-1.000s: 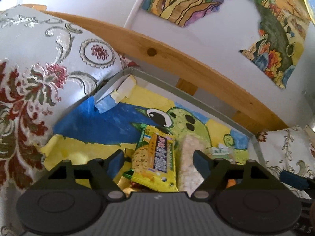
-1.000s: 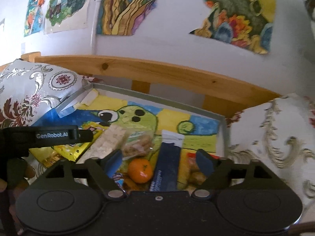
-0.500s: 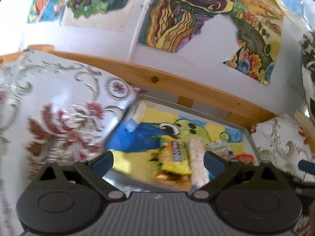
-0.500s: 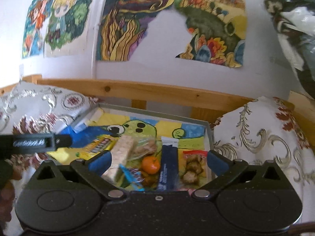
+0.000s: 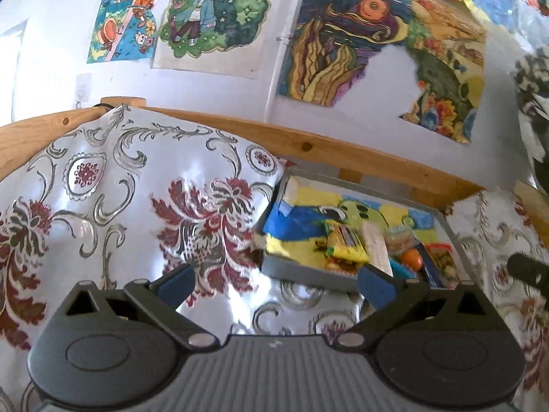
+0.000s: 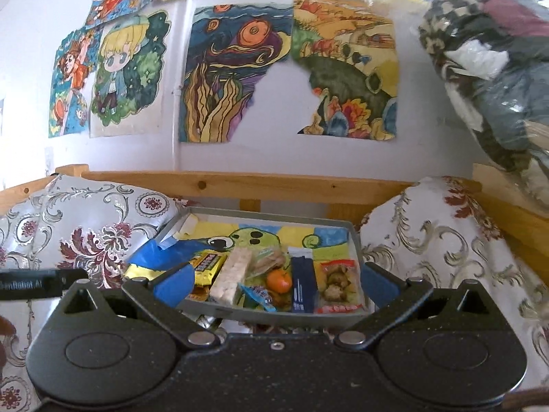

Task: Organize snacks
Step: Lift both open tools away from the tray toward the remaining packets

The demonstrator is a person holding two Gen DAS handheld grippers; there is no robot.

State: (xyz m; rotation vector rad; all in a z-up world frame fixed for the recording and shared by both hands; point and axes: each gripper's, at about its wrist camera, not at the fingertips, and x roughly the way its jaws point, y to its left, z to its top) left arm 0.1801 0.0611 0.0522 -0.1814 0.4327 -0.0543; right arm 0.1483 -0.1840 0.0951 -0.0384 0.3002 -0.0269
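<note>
Both grippers' blue-tipped fingers stand wide apart with nothing between them; left gripper [image 5: 276, 279] hangs over a floral cushion [image 5: 113, 199], right gripper [image 6: 274, 283] is pulled back from the near rim of a grey tray [image 6: 274, 314]; left gripper's side bar shows at the left edge of the right view.

Wall behind carries coloured drawings [image 6: 233, 79]; wooden rail [image 6: 240, 183] runs below them; second floral cushion [image 6: 446, 240] sits right of the tray; bagged bundle of clothes [image 6: 497, 68] at upper right.

Tray lies between the two cushions, lined with a cartoon sheet in yellow, blue and green [image 6: 260, 235].

Snacks lie side by side in the tray's near half, left to right: yellow wrapped bar [image 6: 206, 266]; pale rice-crisp bar [image 6: 233, 271]; clear bag of biscuits [image 6: 269, 259]; dark blue stick packet [image 6: 302, 283]; red-edged clear packet of brown pieces [image 6: 339, 285]; small orange fruit [image 6: 278, 281] and a blue sweet wrapper [image 6: 257, 293] in front of the biscuits.
</note>
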